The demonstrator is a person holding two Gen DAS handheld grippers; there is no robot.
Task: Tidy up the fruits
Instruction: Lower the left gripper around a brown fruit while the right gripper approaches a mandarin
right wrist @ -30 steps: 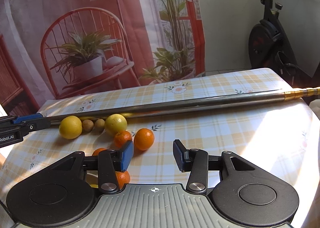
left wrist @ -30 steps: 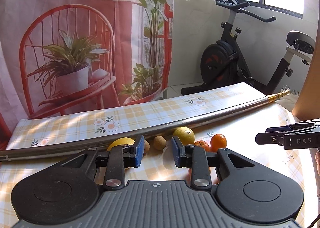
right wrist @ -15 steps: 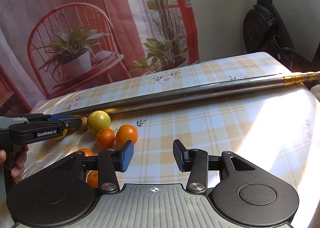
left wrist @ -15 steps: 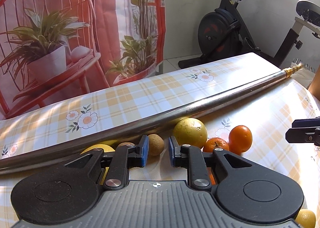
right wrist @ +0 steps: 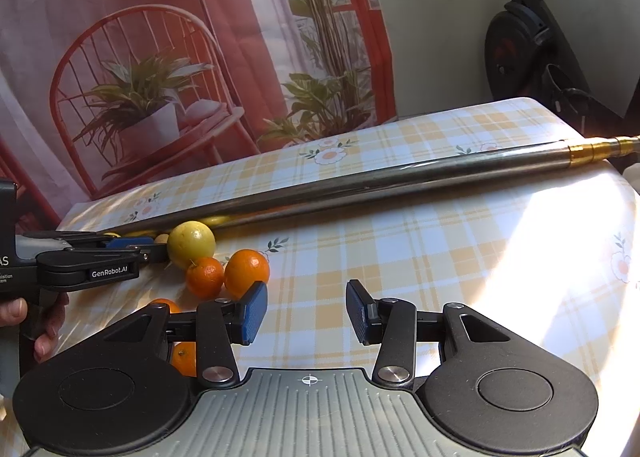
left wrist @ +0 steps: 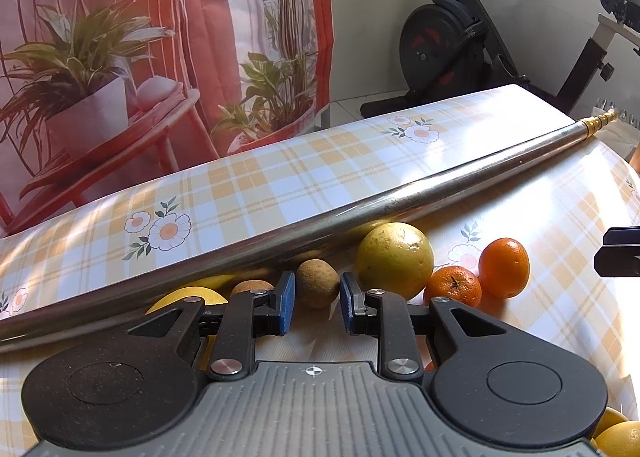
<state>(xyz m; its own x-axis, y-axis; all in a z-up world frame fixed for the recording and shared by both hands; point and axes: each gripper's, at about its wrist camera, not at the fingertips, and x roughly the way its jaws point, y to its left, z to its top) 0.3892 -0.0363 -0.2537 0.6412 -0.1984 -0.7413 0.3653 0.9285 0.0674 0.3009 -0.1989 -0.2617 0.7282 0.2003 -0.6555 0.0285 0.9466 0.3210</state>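
A small brown fruit (left wrist: pixel 317 283) lies on the desk (left wrist: pixel 280 185) against the metal pole (left wrist: pixel 360 213), just ahead of the left gripper (left wrist: pixel 317 303), whose fingers stand partly spread, touching nothing. The right gripper (right wrist: pixel 306 311) hangs wide apart, empty, beside two oranges (right wrist: pixel 246 272).

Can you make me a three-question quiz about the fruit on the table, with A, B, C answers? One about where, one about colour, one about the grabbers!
1. Where does the small brown fruit sit?
A. In line with the gap of the left hand-held gripper
B. On top of the metal pole
C. On the floor

2. What colour is the big round fruit by the pole?
A. Purple
B. Yellow-green
C. Red

3. How is the right hand-held gripper?
A. Shut on an orange
B. Holding the pole
C. Open and empty

Answers: 1 A, it lies just past the blue pads; 2 B, its skin is yellow-green; 3 C, only tablecloth shows between its pads.
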